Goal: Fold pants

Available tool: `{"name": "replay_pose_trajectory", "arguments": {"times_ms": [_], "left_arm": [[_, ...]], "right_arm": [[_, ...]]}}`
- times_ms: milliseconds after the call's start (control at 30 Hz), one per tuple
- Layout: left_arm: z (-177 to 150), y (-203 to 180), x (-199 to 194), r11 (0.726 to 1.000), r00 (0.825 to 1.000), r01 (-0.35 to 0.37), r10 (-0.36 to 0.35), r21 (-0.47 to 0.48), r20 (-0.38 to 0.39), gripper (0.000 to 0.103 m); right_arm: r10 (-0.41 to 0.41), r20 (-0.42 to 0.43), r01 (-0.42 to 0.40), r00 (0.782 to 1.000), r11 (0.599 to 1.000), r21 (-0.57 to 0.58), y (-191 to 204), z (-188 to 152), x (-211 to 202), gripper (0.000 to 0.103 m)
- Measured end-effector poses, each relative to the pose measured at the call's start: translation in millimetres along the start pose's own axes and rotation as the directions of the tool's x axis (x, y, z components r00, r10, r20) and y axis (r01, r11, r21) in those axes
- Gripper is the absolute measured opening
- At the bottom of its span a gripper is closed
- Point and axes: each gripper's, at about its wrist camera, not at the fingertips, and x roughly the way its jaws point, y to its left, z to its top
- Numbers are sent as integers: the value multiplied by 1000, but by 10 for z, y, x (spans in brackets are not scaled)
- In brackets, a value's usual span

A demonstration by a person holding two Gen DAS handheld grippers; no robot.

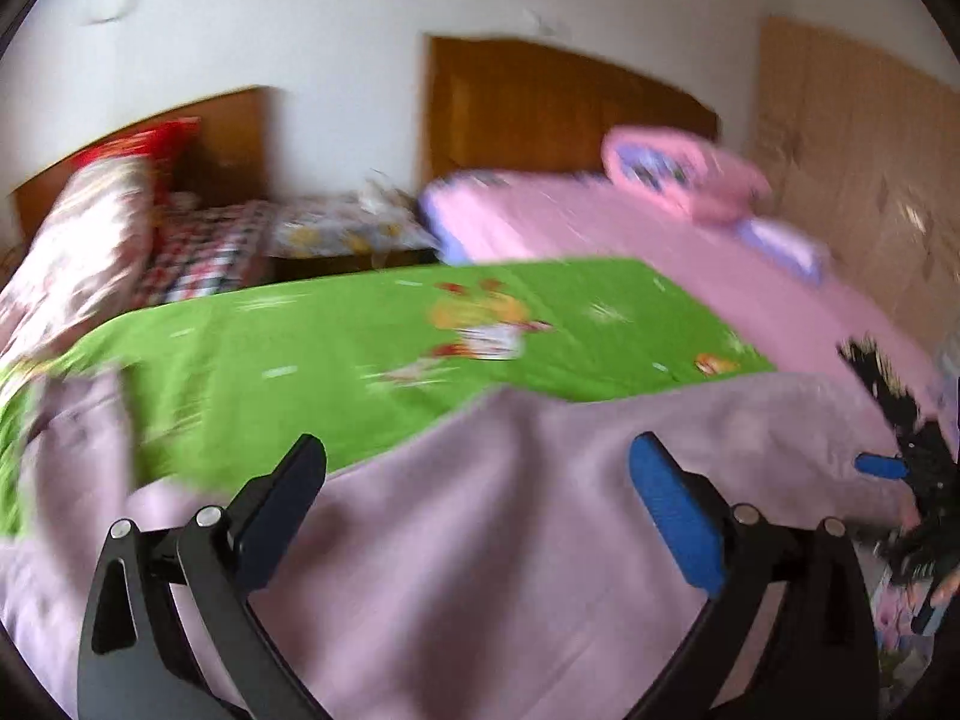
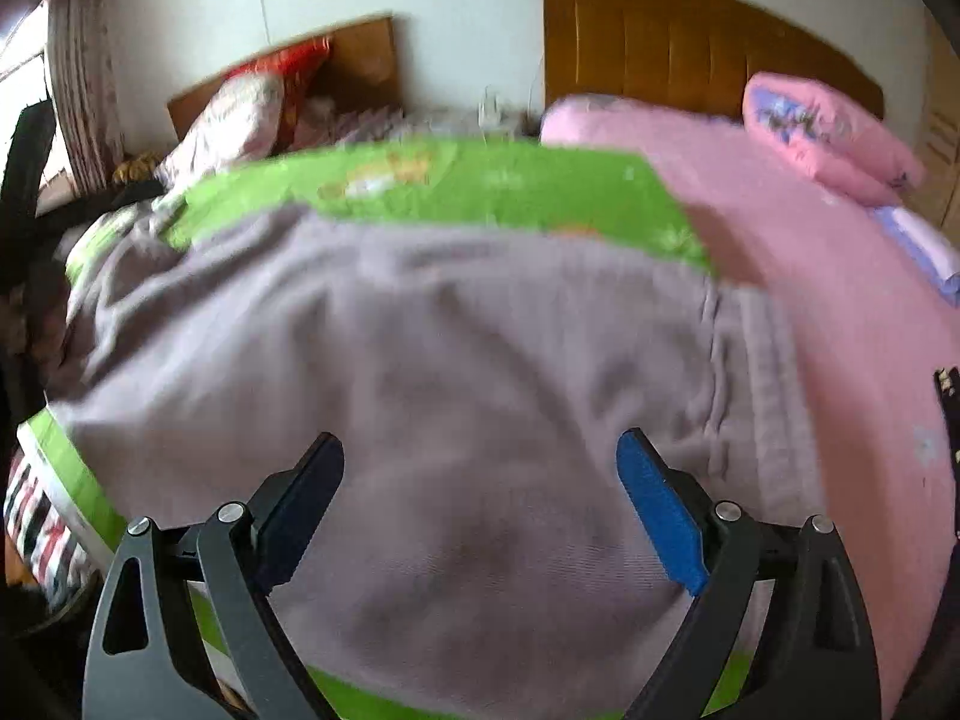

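Pale lilac pants (image 1: 480,510) lie spread over a green printed sheet (image 1: 336,330) on the bed. In the left wrist view my left gripper (image 1: 477,459) hovers over the cloth with its jaws wide apart and nothing between the pads. The other gripper (image 1: 900,474) shows at the right edge of that view, over the pants' right end. In the right wrist view the pants (image 2: 456,360) fill the middle, with the waistband seam (image 2: 756,372) at the right. My right gripper (image 2: 480,456) is open above them and grips nothing. Both views are blurred.
A pink bedspread (image 2: 840,276) with a pink pillow (image 2: 828,132) lies to the right, below a wooden headboard (image 2: 690,42). A second bed with a floral pillow (image 1: 90,228) and checked sheet stands at the left. A low bedside stand (image 1: 354,234) sits between the beds.
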Motion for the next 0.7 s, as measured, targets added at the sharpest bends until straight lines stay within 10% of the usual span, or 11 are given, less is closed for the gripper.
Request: {"name": "replay_pose_trajectory", "arguments": {"times_ms": [200,333,500,700], "left_arm": [[-632,1617,-1039,930,961,-264,276,-255,12,101],[-1257,2653,-1709,771,919,-362,390,-523,-61,101],[-1808,3184,-2186,596,894,-357,442,-719,-78,100],[-2145,3342,-2325,505,900,-297,431,-810,-62,94]], "right_arm": [[176,120,-162,977,980,-119,669,312,-225,89],[381,81,-347,921,896,-276,1534,713,-52,89],[563,-70,-511,823,682,-522,2913,1285,355,88],[643,-413,-726,645,347,-594,4685,1869,1139,84]]}}
